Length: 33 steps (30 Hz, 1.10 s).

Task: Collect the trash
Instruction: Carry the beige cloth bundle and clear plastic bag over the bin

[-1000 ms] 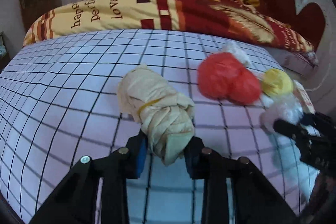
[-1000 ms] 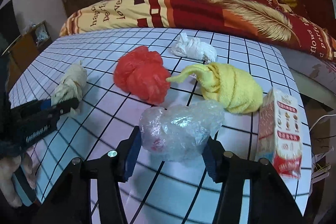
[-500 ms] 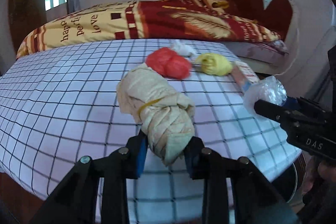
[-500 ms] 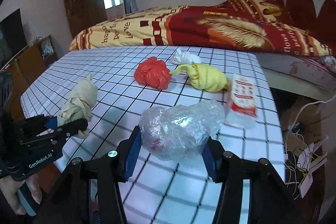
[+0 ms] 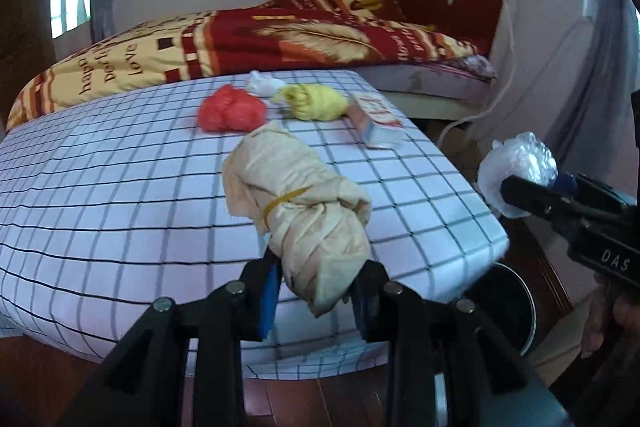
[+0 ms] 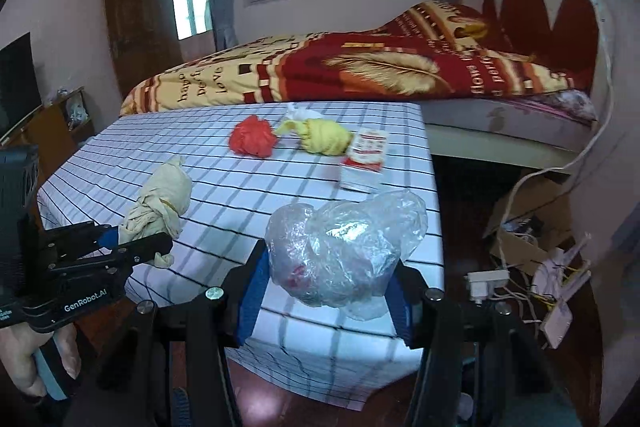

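While left gripper (image 5: 316, 291) clamps beige bundle (image 5: 308, 211), right gripper (image 6: 326, 291) clamps plastic wad (image 6: 340, 255).

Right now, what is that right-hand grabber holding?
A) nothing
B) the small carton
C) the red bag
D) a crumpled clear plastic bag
D: the right gripper is closed on the clear plastic bag, while the red bag and carton lie on the checked table.

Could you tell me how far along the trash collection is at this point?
Nothing looks binned yet. In hand: the left gripper holds the beige bundle, the right gripper the clear plastic bag. Left on the table: red wad, yellow bundle, white tissue, carton.
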Motion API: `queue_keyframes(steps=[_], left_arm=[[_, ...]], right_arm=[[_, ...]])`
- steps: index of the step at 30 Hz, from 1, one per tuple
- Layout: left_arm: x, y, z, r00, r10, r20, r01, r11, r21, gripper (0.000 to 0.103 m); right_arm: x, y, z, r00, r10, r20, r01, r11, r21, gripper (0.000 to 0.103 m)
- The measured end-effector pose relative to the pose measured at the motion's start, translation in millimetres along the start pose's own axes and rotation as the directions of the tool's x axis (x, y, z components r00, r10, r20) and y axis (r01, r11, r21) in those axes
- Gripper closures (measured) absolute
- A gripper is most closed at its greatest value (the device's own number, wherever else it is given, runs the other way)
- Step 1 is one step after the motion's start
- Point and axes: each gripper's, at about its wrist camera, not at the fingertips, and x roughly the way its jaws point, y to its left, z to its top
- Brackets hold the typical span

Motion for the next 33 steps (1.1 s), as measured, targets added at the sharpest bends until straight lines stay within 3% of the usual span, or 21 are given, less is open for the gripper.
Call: queue_keyframes(steps=[12,33], left_arm=[[6,-54,-16,0.997,-0.074,-0.028,0.076,0.995,0.071,0.071],[24,-128,-26,0.979,-0.183,-0.092,0.197,0.964,0.178,0.071]], right_arm=[[-32,-54,-48,0.992,-0.124,-0.010,0.125,0.990,0.064,0.047],[-50,-117,-111,0.971,-0.218,-0.097,0.234,0.952,0.196,0.047]])
